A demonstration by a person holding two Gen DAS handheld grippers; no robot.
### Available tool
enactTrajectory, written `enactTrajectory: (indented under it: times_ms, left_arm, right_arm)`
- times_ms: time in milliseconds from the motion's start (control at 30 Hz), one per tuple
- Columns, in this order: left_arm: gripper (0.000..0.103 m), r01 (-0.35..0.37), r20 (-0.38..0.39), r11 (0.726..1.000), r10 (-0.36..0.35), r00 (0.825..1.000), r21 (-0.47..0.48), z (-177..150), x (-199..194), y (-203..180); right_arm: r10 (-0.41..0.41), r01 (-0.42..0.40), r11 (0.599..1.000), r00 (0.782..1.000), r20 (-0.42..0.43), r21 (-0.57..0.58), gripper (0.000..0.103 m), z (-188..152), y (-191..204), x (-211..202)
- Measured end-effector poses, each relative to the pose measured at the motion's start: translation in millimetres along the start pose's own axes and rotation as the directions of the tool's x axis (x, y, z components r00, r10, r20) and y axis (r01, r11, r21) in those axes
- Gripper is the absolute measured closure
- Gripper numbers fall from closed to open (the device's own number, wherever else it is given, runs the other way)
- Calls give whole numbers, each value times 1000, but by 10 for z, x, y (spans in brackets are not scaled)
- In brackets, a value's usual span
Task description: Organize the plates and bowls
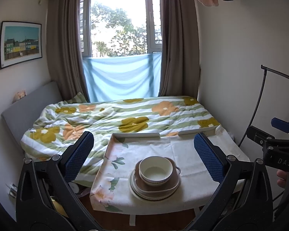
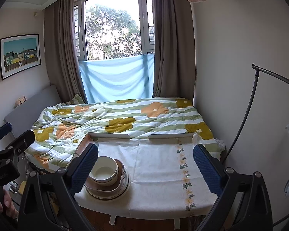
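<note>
A white bowl (image 1: 155,170) sits on top of a stack of a brown square dish (image 1: 173,185) and cream plates (image 1: 136,192) on a small table covered with a floral cloth (image 1: 186,154). My left gripper (image 1: 143,155) is open and empty, held back from the stack and above it. My right gripper (image 2: 145,165) is open and empty too. In the right wrist view the bowl (image 2: 104,170) and the plates (image 2: 123,189) lie at the left, partly hidden behind the left finger (image 2: 84,169).
The table has a raised white rim (image 1: 135,134) at its far edge and abuts a bed with a flowered quilt (image 1: 113,115). A dark curved rack pole (image 2: 246,115) stands at the right by the wall. The other gripper's body (image 1: 275,150) shows at the right.
</note>
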State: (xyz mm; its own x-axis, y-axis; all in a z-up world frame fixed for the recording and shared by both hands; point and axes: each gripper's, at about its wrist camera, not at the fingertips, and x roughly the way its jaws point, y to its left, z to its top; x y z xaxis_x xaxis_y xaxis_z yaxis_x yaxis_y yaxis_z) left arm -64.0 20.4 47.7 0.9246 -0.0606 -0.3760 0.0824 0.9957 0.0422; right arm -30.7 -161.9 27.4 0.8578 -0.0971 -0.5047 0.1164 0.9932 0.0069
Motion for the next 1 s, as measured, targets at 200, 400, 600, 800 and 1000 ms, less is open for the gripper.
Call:
enactTrajectory:
  times_ms: [200, 400, 600, 800, 1000]
  left_arm:
    - [0, 0, -4, 1000, 0, 1000, 2, -3, 14, -7]
    - [0, 2, -3, 1000, -2, 1000, -1, -18, 13, 10]
    - [0, -3, -2, 1000, 3, 1000, 2, -26, 10, 9]
    - [0, -12, 3, 1000, 12, 1000, -3, -16, 3, 23]
    - [0, -20, 13, 1000, 21, 1000, -14, -2, -5, 61]
  right_arm:
    - [-5, 5, 1000, 1000, 3, 7, 5, -22, 28, -25]
    - [-5, 5, 1000, 1000, 1, 8, 5, -24, 26, -29]
    - [-6, 6, 1000, 1000, 2, 8, 5, -19, 25, -31]
    - [-7, 7, 1000, 1000, -1, 9, 5, -23, 27, -27]
    - [-9, 9, 1000, 1000, -1, 6, 5, -26, 38, -25]
